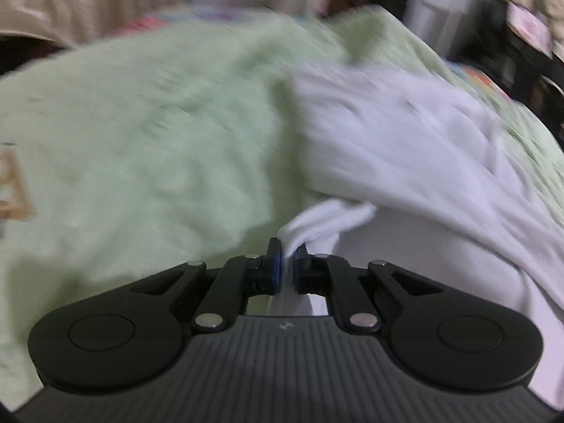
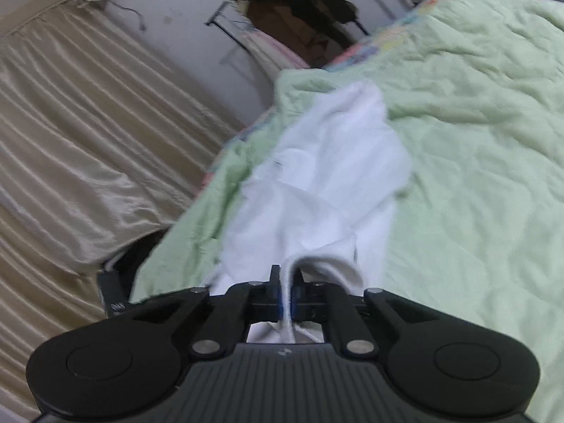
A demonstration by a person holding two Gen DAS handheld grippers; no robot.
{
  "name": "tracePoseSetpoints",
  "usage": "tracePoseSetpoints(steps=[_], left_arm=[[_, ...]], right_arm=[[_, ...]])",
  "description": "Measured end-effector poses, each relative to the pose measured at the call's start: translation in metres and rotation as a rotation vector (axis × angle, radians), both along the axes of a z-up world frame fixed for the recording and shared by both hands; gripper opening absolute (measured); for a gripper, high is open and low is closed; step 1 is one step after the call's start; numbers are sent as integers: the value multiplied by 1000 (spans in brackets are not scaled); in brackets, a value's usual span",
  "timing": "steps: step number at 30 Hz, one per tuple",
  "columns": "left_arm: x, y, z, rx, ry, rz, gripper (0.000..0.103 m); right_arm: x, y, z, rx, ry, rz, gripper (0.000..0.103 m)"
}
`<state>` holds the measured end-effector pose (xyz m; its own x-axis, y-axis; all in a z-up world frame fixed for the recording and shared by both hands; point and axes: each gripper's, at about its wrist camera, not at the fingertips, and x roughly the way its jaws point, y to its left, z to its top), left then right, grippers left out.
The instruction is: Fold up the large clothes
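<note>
A large white garment [image 1: 398,134] lies stretched over a pale green quilt [image 1: 148,134]. My left gripper [image 1: 288,252] is shut on a bunched edge of the garment and holds it lifted off the quilt. In the right wrist view the same white garment [image 2: 317,183] runs away from me across the quilt [image 2: 476,141]. My right gripper [image 2: 287,276] is shut on a rolled hem of it. The left wrist view is blurred by motion.
Beige curtains [image 2: 70,141] hang along the bed's side. A dark clothes rack [image 2: 296,7] stands by the white wall beyond the quilt's patterned edge [image 2: 387,38]. A wooden frame [image 1: 10,187] shows at the left edge.
</note>
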<state>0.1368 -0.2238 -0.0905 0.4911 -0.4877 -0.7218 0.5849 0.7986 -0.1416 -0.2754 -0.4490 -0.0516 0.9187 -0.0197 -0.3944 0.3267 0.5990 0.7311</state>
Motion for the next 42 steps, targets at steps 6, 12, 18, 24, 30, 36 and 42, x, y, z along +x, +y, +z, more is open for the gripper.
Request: tracePoseSetpoints(steps=[6,12,18,24,30,36,42], left_arm=[[48,60,-20,-41,89,255,9],[74,74,-41,-58,276,298,34],[55,63,21,-83,154,158,66],[31,-3,30,133,-83,-101,103],[57,-71,-11,246,-140,-167,101],[56,-104,-23,346,-204,-201,45],[53,-126,-28,430,-317,-179,10]], right_arm=[[-2,-7,15,253,-247,97,4],[-17,-9,-12,125,76,-75,5],[-34,-14,-38,227,83,-74,6],[-29,-14,-39,215,33,-43,6],[-14,-20,-24,178,-2,16,6],[-7,-18,-15,103,117,19,32],[2,-17,-27,76,126,15,48]])
